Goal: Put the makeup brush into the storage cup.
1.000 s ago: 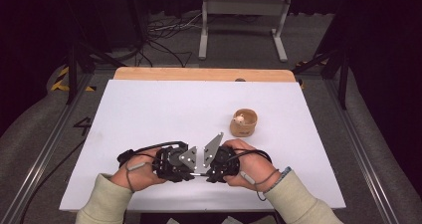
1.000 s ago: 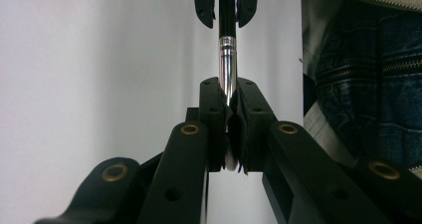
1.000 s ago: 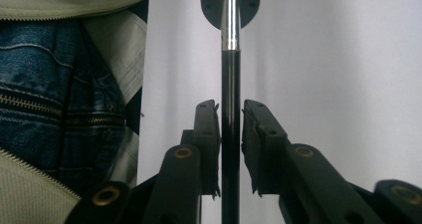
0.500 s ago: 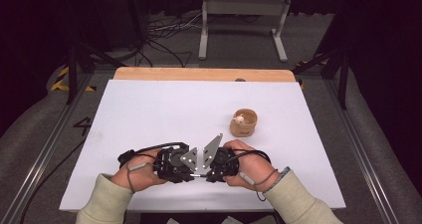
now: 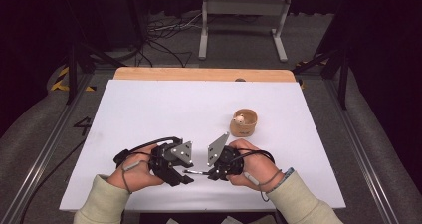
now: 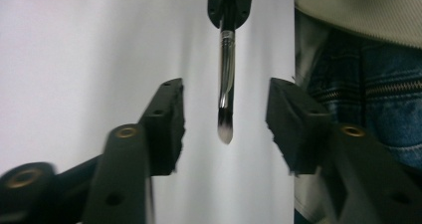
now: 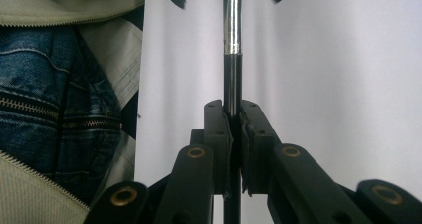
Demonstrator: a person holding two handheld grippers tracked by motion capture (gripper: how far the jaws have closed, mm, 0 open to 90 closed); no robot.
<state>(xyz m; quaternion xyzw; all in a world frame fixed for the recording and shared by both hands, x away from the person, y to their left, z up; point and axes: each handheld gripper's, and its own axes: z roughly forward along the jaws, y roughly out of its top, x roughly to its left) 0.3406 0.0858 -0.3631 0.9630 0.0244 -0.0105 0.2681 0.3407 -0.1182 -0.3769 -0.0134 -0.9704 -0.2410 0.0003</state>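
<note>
Near the front edge of the white bench [image 5: 164, 104], toward its left, the person's left hand [image 5: 130, 171] holds the left tongs [image 5: 185, 176], which point right toward the middle. Their jaws have just been opening and now stand apart; the left gripper view shows the two black pads [image 6: 169, 119] wide of a thin makeup brush [image 6: 226, 79], whose pale bristle tip hangs between them without touching either pad. From above, the brush [image 5: 196, 172] shows as a slim dark line bridging the small gap between the two tools, just above the bench surface. To its right, the right hand [image 5: 249, 170] holds the right tongs [image 5: 211, 173], which point left, and these are clamped tight on the brush's black handle. The right gripper view makes that plain: the two jaws meet on the dark handle [image 7: 232, 79], and the shiny metal collar runs on past them toward the far tongs. A grey three-cornered plate sits on top of each tool, and a black cable loops back from each over the wrists. Farther right and farther away on the bench, well apart from both hands, stands a small round wooden cup [image 5: 244, 122] with something pale inside it that is too small to identify. Blue denim and a light jacket edge show beside the bench in both gripper views.
</note>
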